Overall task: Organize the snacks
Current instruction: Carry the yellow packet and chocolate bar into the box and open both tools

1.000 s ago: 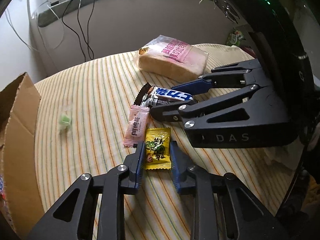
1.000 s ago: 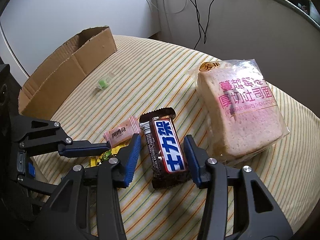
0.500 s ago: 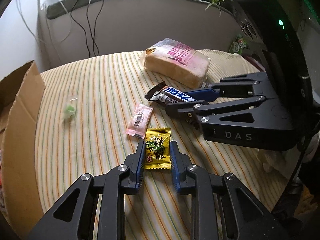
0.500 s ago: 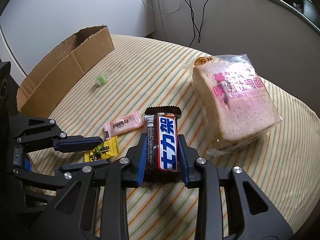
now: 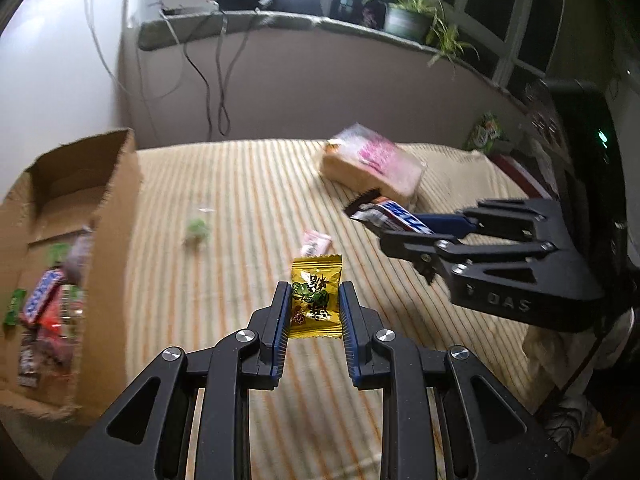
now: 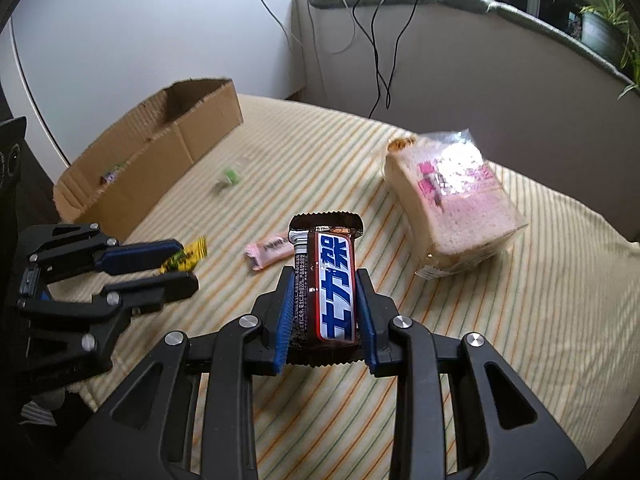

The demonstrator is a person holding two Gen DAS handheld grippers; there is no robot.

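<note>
Both tongs loaded, above the striped cloth (image 5: 248, 184).

My left tongs (image 5: 314, 312) pinch the yellow candy (image 5: 316, 298); my right tongs (image 6: 326, 308) clamp the chocolate bar (image 6: 330, 284). Box (image 5: 116, 200) sits left of the cloth, snacks inside; pink candy (image 6: 270, 250), green candy (image 5: 196, 228) and bread (image 6: 448, 208) lie on the cloth.

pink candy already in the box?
No, the pink candy lies on the striped cloth, well apart from the cardboard box.

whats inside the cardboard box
Inside the box lie several wrapped snacks, blurred: bars and small green packets. Its near wall hides the rest of the floor.
</note>
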